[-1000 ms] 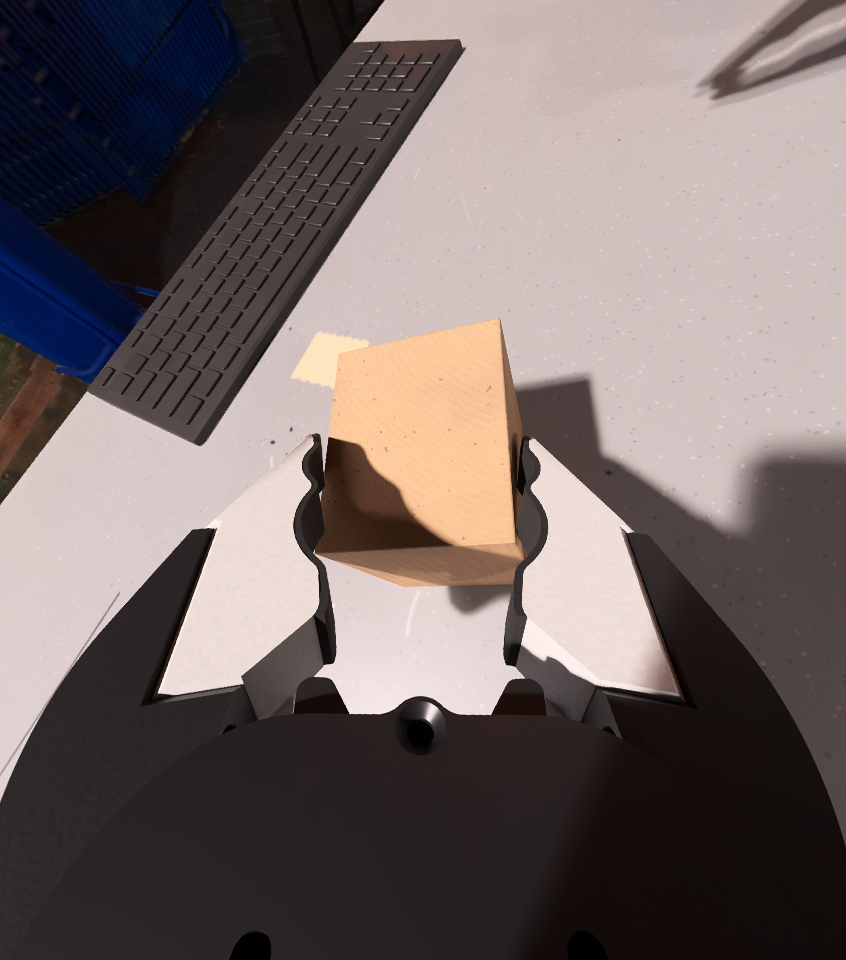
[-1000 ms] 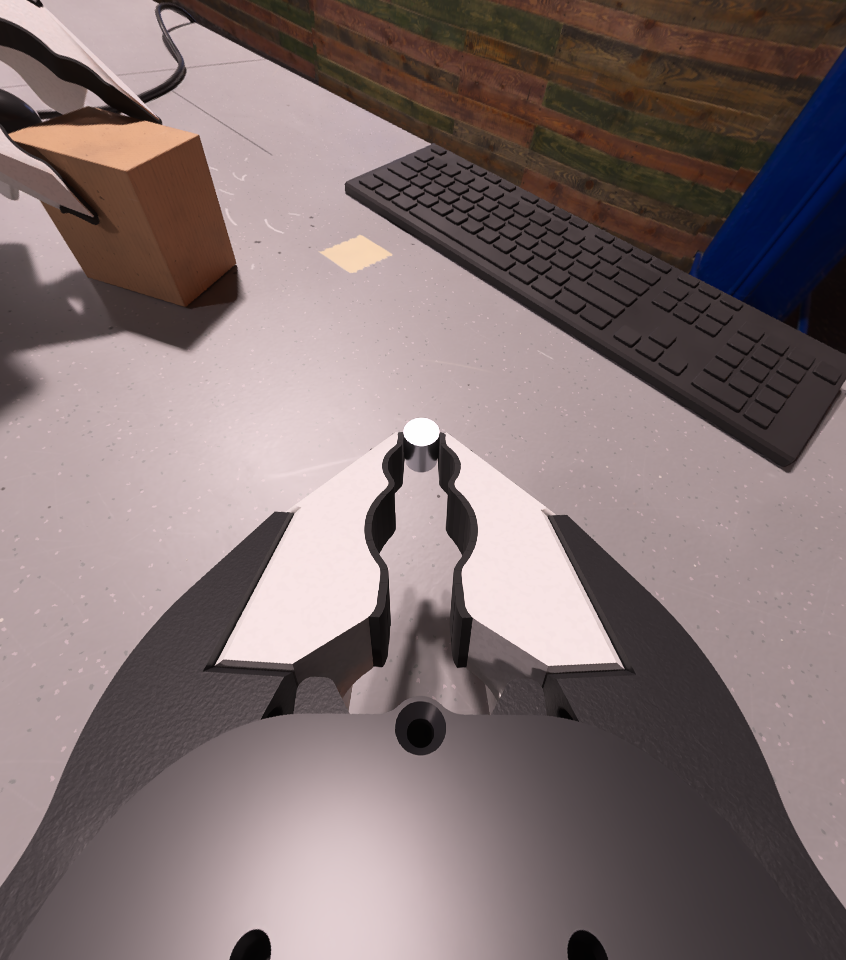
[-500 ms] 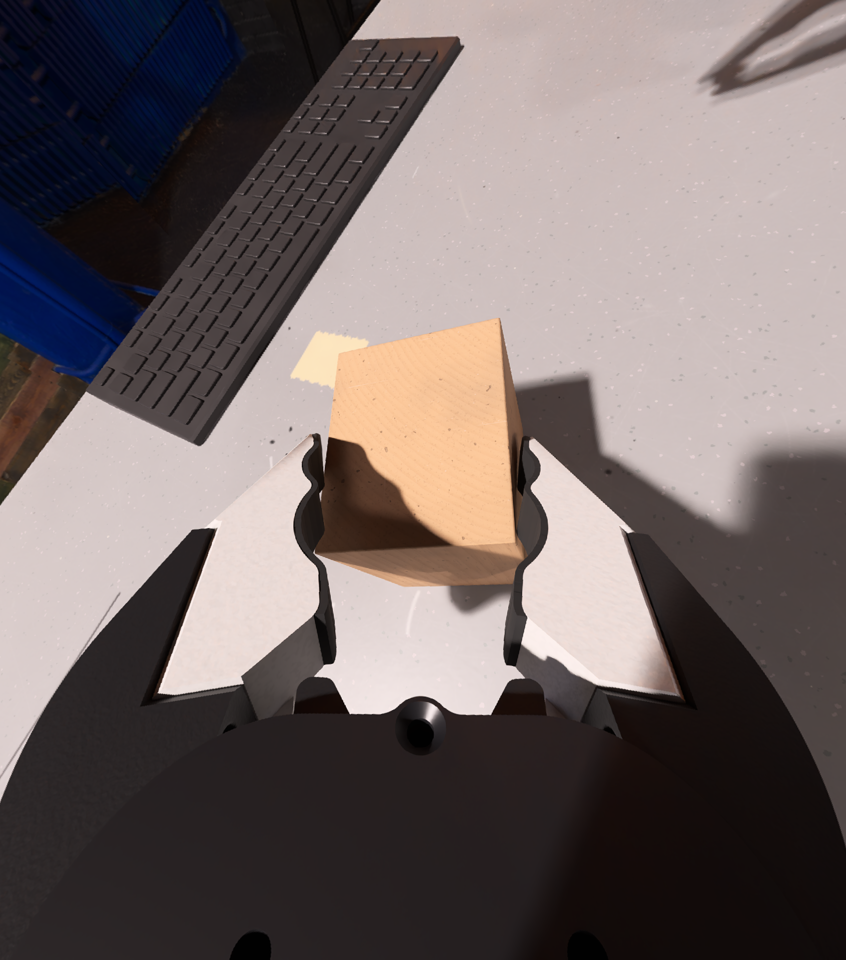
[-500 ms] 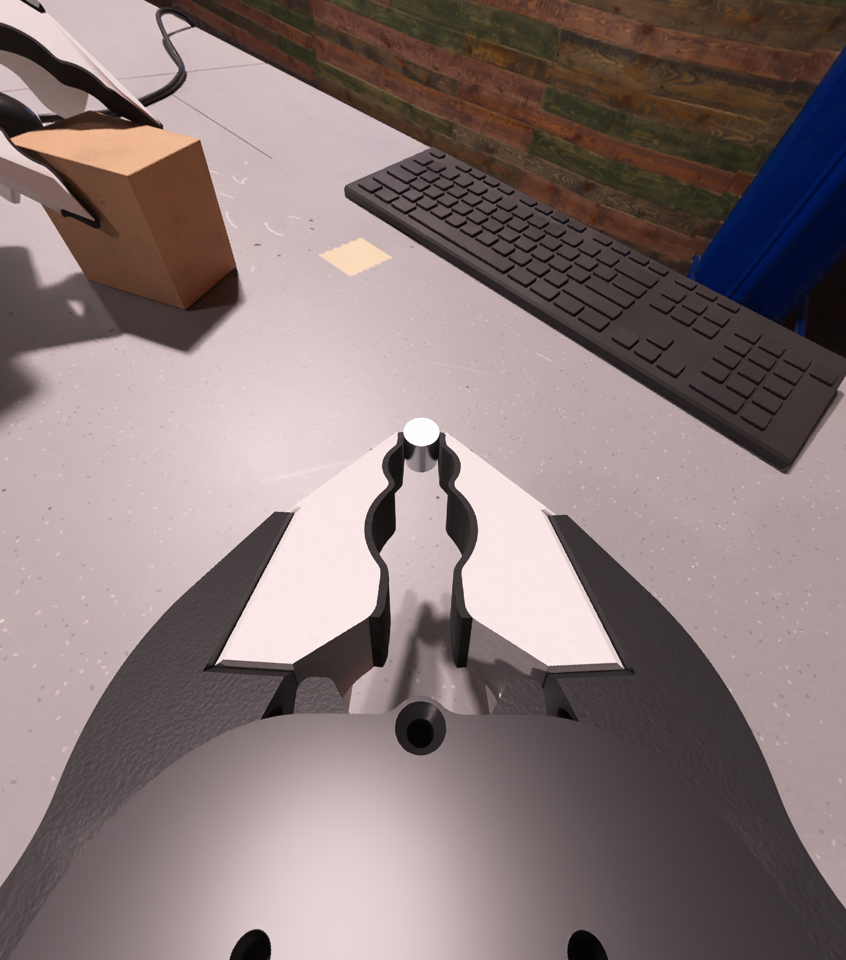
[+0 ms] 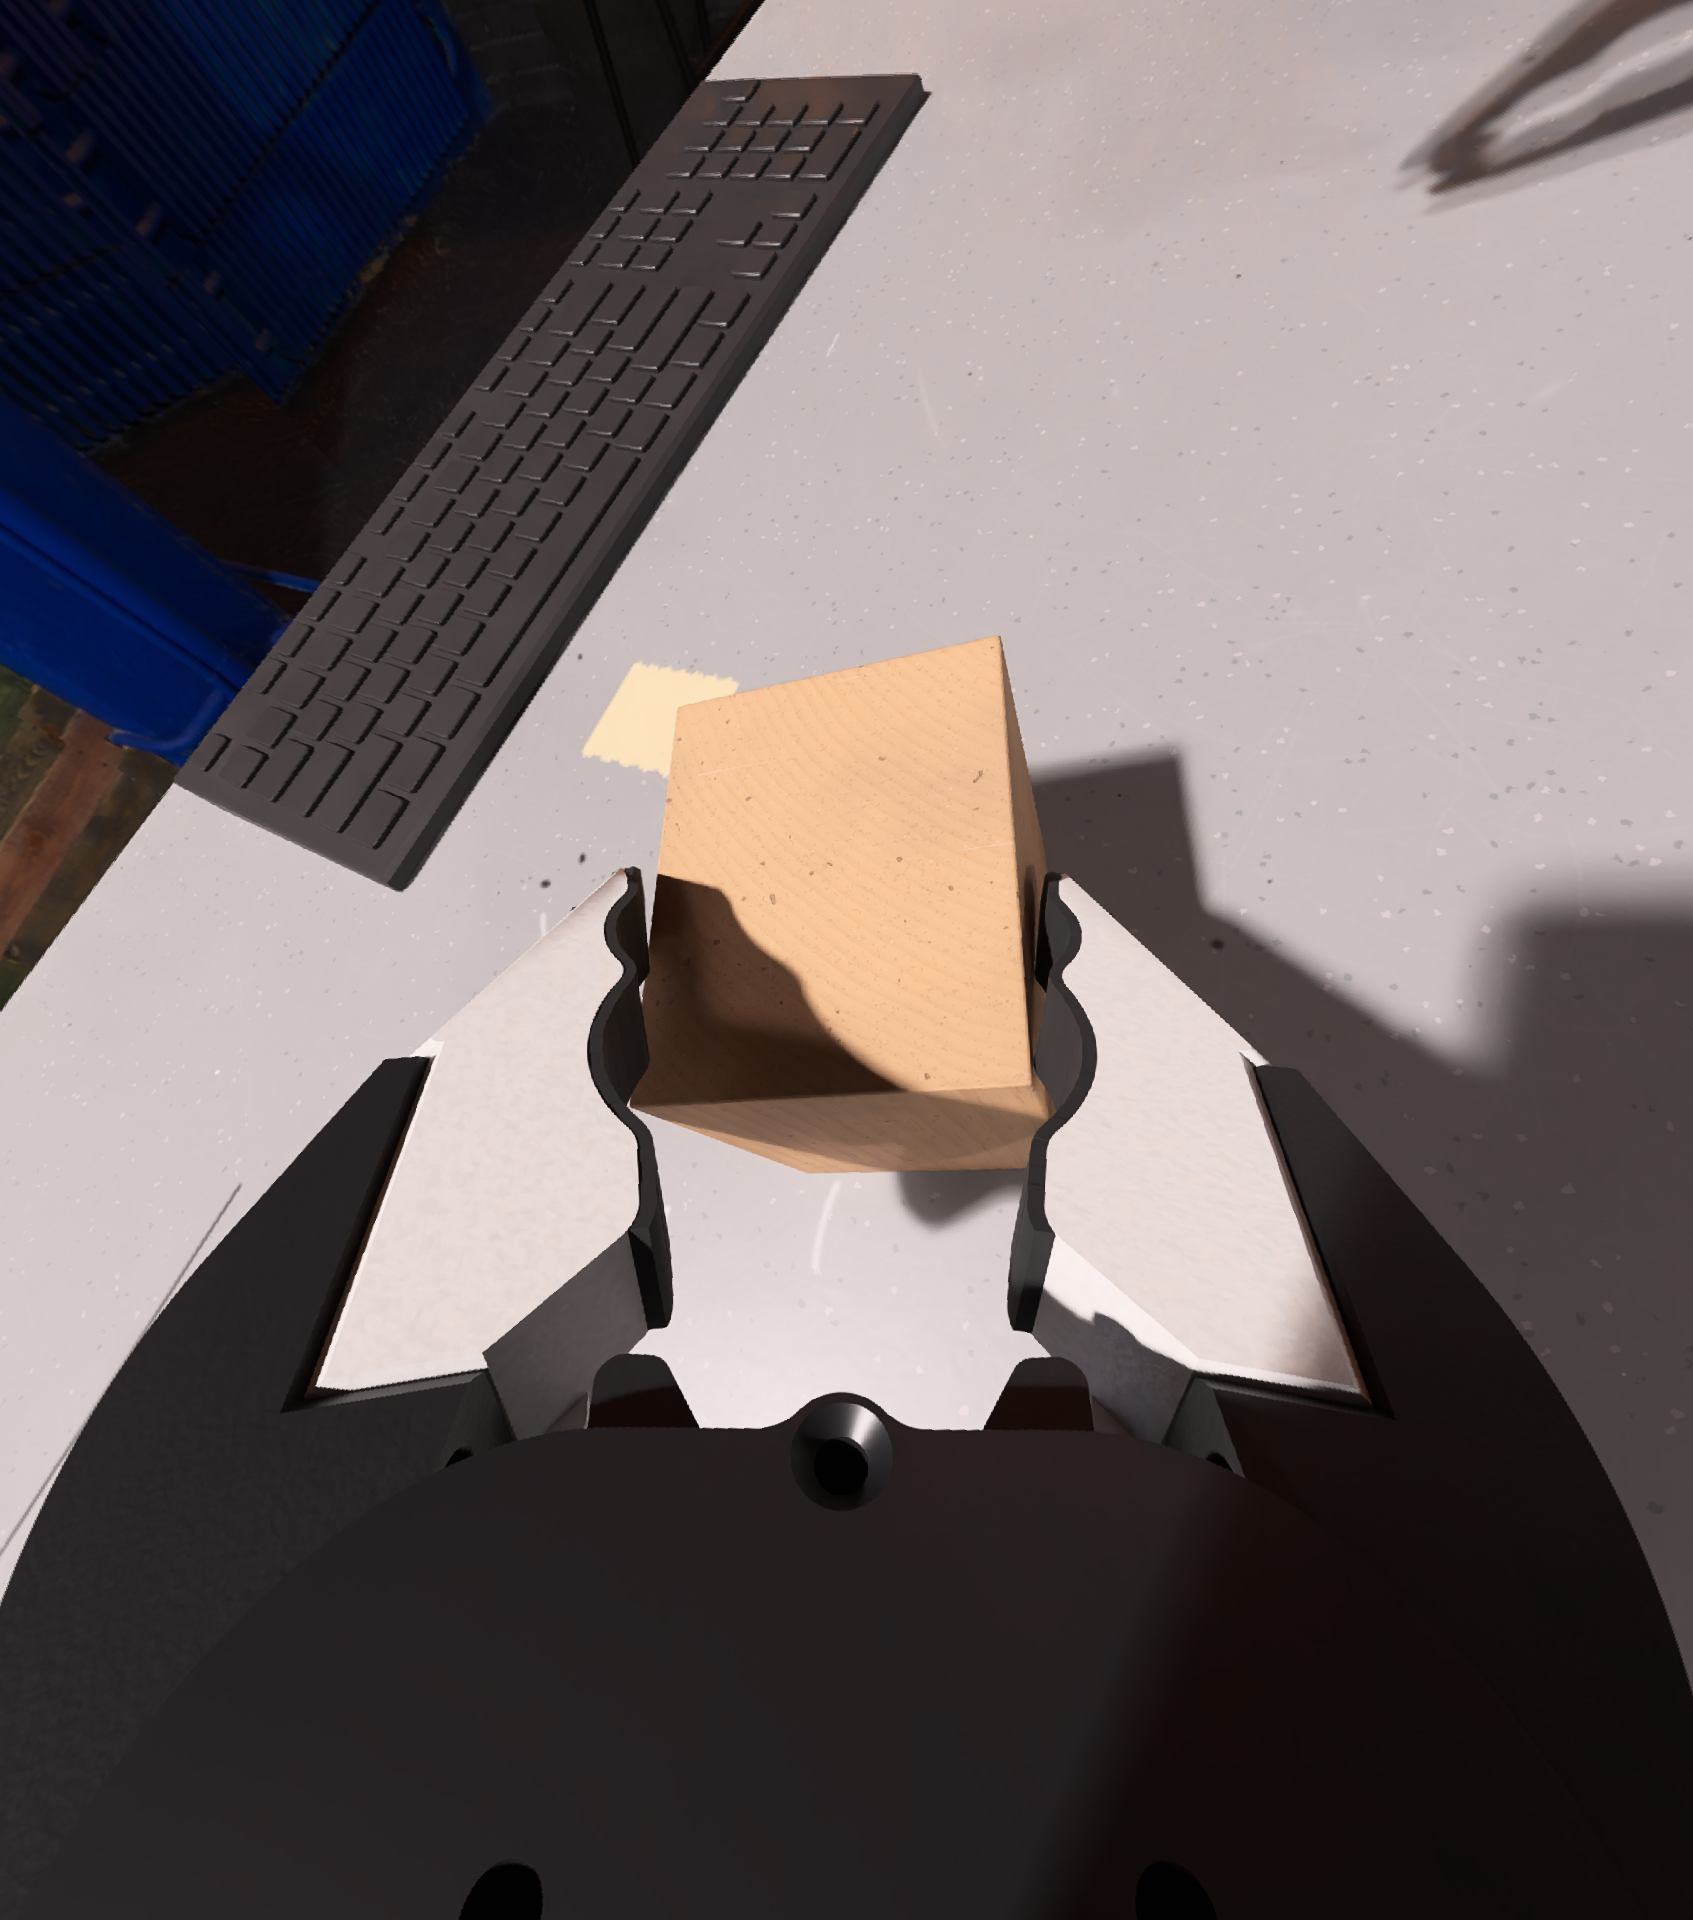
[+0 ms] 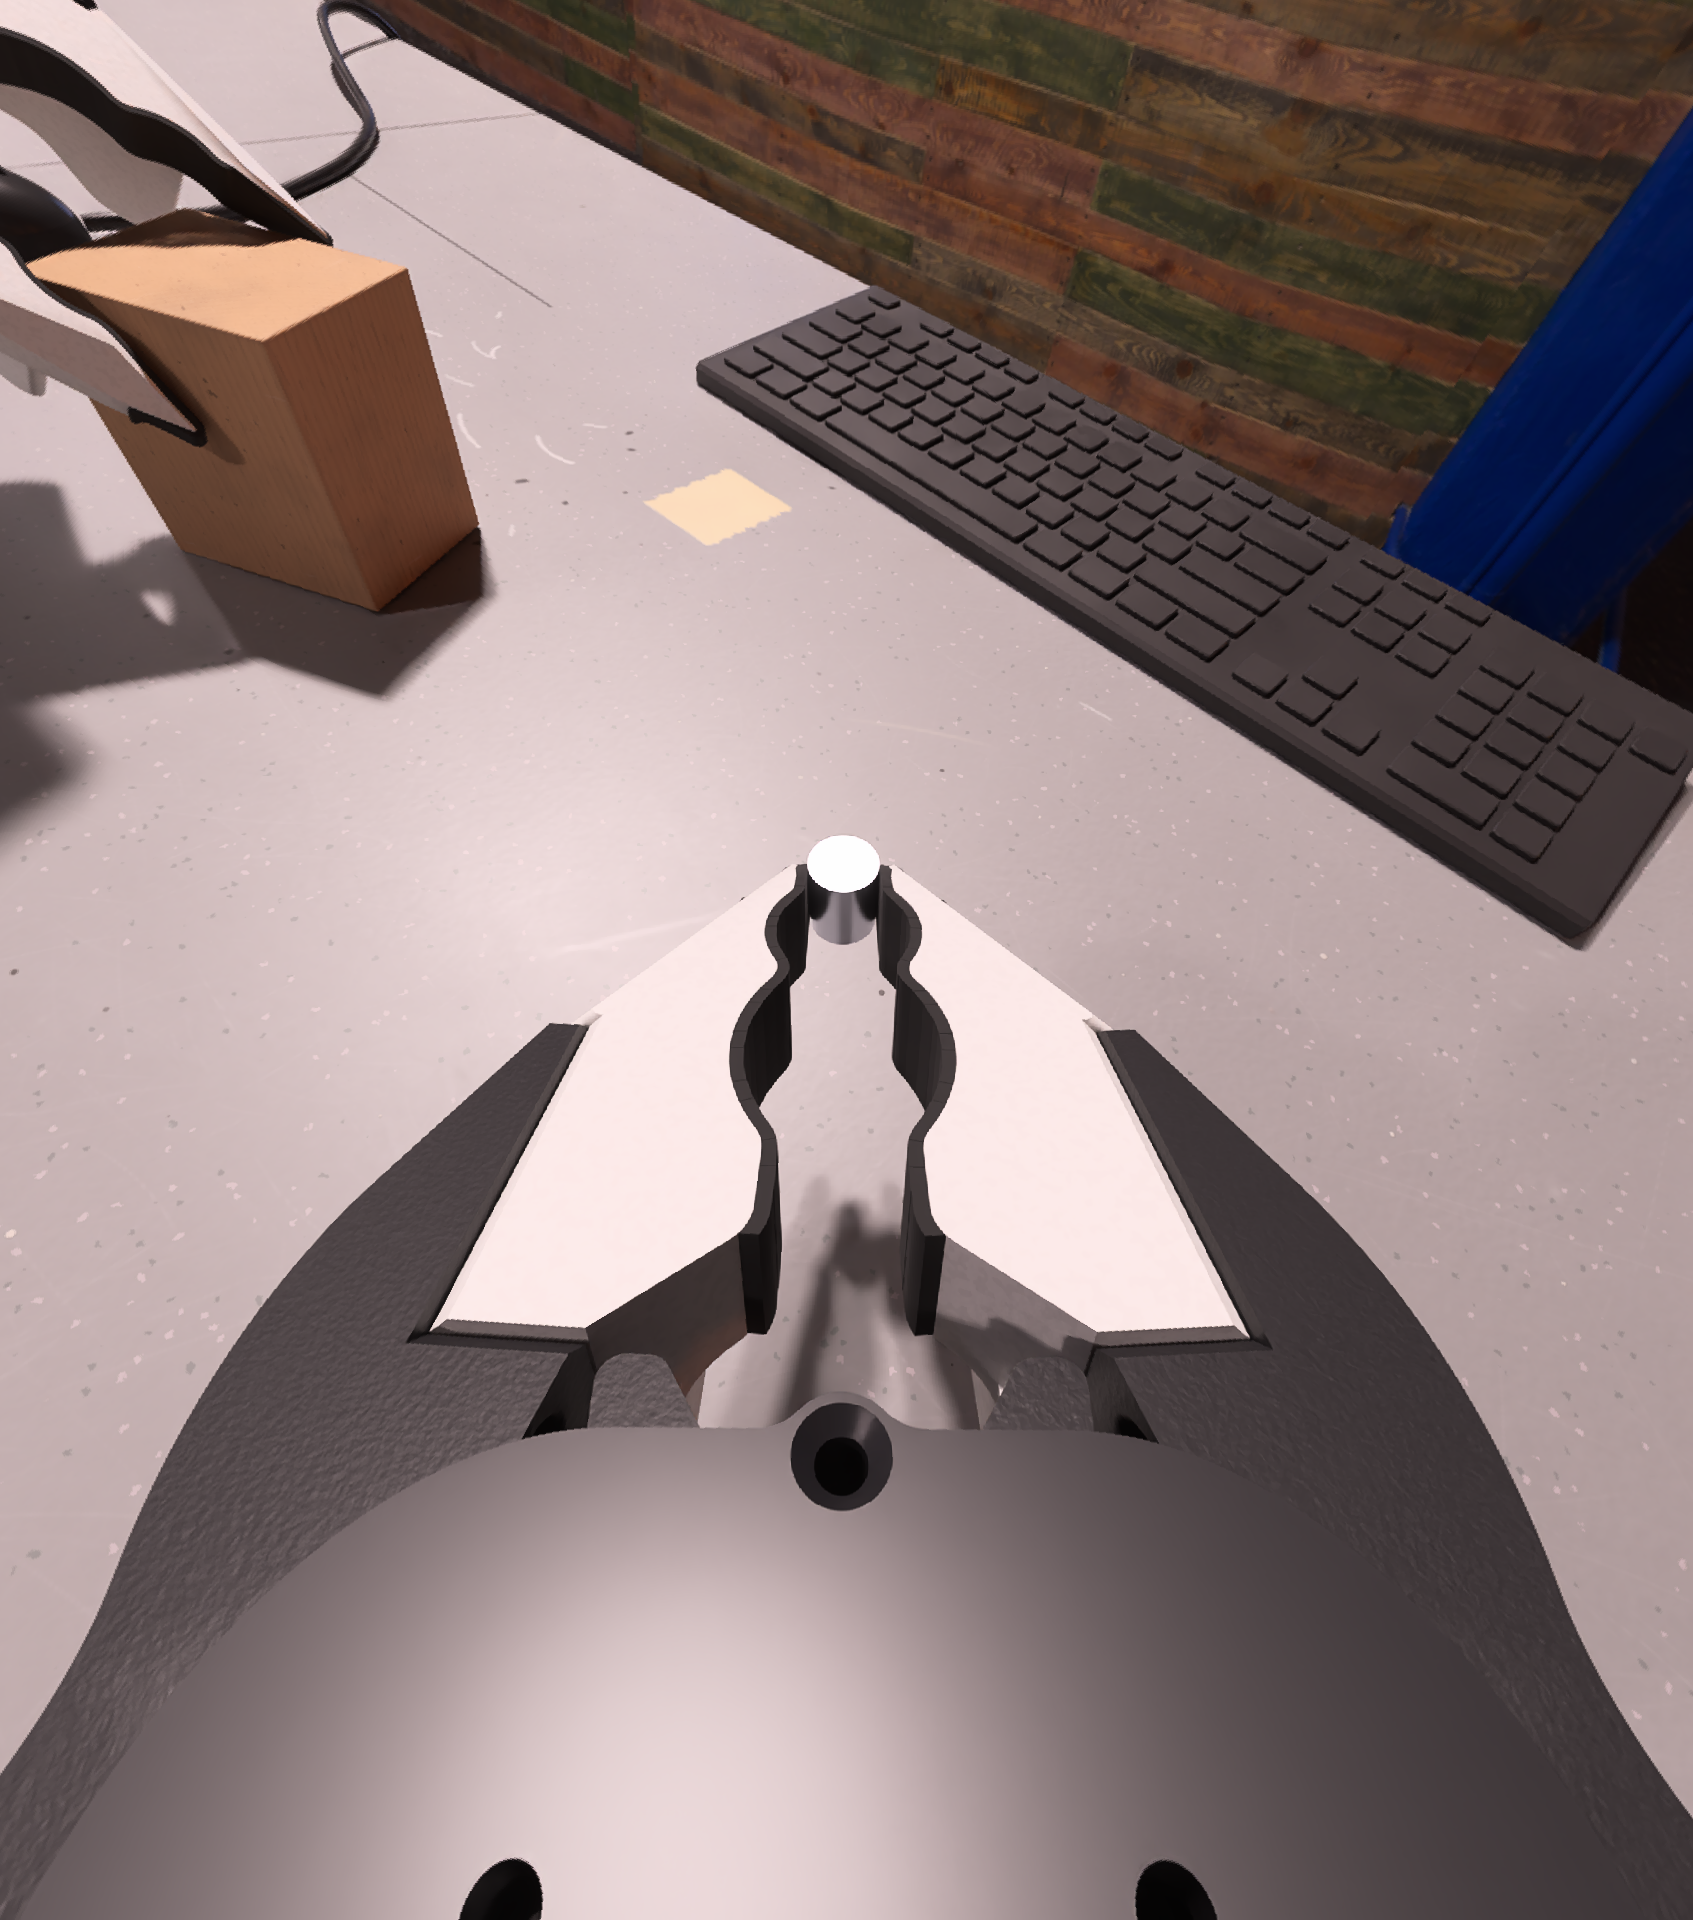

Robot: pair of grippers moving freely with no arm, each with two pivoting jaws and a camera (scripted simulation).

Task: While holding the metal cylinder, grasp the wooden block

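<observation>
Nothing has visibly moved since the earlier frames: both tongs and both objects sit where they did a second ago. The left tongs [image 5: 842, 904] stay closed around the light tan wooden block [image 5: 847, 914], their wavy black-edged white fingers [image 5: 509, 1101] pressed against its two opposite sides. The block is tilted, leaning away from the tongs, and in the right wrist view only its lower far edge seems to meet the pale grey speckled counter [image 6: 406, 935], where it casts a dark shadow. There the block [image 6: 302, 416] lies up at the far left, well apart from the right tongs, with the left tongs [image 6: 187, 327] clamped over its upper part. The right tongs [image 6: 844, 894] are drawn in narrow, pinching the small shiny metal cylinder [image 6: 843, 888] upright between their very tips; its flat white top stands just above the fingertips. A small pale yellow square patch with wavy edges [image 6: 717, 506] lies flat on the counter between the block and a long dark grey keyboard [image 6: 1185, 561], which sits along the counter's far edge. In the left wrist view that patch [image 5: 639, 722] peeks out just behind the block, and the keyboard [image 5: 561, 457] runs off to the upper left. Beyond the counter are a blue frame [image 6: 1652, 343] and a wall of brown and green planks [image 6: 1081, 177]. A black cable [image 6: 354, 114] curls near the far left.
</observation>
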